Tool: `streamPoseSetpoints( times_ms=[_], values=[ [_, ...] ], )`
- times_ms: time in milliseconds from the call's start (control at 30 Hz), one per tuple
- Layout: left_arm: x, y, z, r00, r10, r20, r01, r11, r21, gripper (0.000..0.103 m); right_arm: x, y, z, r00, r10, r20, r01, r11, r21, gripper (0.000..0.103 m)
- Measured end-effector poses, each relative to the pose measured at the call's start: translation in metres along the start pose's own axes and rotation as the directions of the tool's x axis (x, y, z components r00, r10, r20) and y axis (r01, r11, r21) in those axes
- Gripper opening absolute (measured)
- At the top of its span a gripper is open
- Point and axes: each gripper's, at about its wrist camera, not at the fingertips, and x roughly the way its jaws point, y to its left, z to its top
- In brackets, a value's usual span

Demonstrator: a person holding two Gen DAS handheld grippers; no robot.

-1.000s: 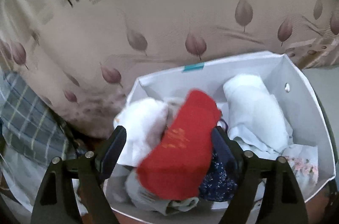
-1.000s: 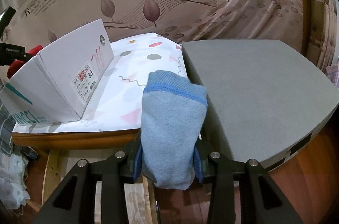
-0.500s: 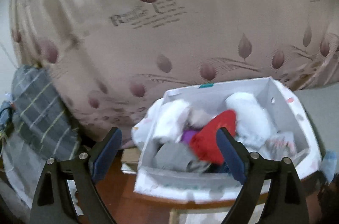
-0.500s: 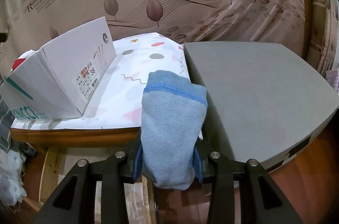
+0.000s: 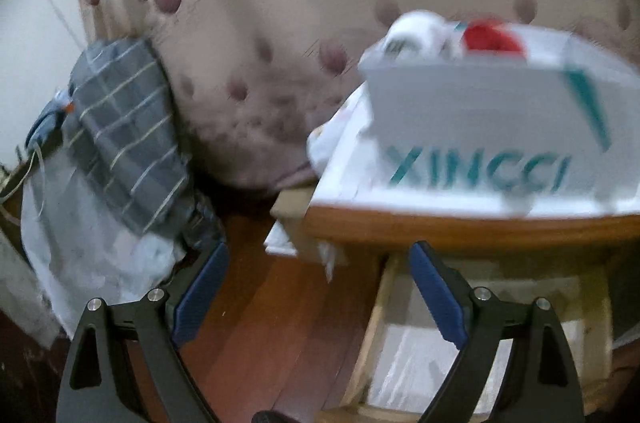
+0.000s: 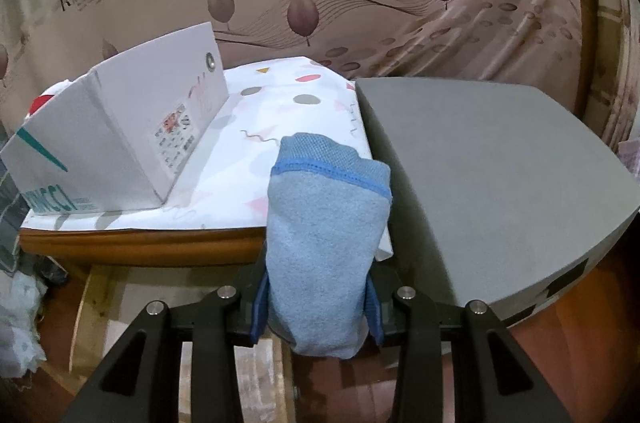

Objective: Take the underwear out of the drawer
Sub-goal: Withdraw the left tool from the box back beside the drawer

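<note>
The white cardboard box point(image 5: 480, 127) serving as the drawer stands on a small table, seen from outside and below its rim. A red garment point(image 5: 494, 37) and a white one point(image 5: 416, 31) stick out of its top. My left gripper point(image 5: 318, 251) hangs open and empty, low in front of the table over the floor. My right gripper point(image 6: 316, 303) is shut on a folded light blue underwear point(image 6: 326, 223), held at the table's front edge between the box point(image 6: 120, 143) and a grey pad point(image 6: 500, 175). The left wrist view is blurred.
A white patterned cloth point(image 6: 280, 111) covers the wooden table point(image 5: 460, 227). A grey plaid fabric point(image 5: 128, 135) lies over a pale heap at the left. A leaf-print curtain point(image 6: 360, 3) hangs behind. Brown wooden floor point(image 5: 260, 323) lies below.
My left gripper let the red garment drop in the box, opened wider, and pulled back and down below the table top. The right gripper and its blue underwear stayed still.
</note>
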Motion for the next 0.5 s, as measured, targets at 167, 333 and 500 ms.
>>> streamPoseSetpoints(
  times_ms=[167, 333, 500],
  values=[
    [0.025, 0.005, -0.024, 0.999, 0.037, -0.023, -0.037, 0.999, 0.01, 0.09, -0.002, 0.011, -0.002, 1.0, -0.008, 0.026, 0.009, 0.998, -0.054, 0.038],
    [0.041, 0.017, -0.035, 0.996, -0.011, -0.086, 0.009, 1.0, -0.018, 0.09, -0.004, 0.02, 0.0, 1.0, 0.009, 0.001, -0.009, 0.998, -0.07, 0.038],
    [0.049, 0.03, -0.038, 0.988, -0.057, -0.14, 0.046, 0.995, -0.086, 0.091, -0.006, 0.019, 0.007, 0.999, -0.005, -0.038, 0.003, 0.997, -0.075, 0.038]
  ],
)
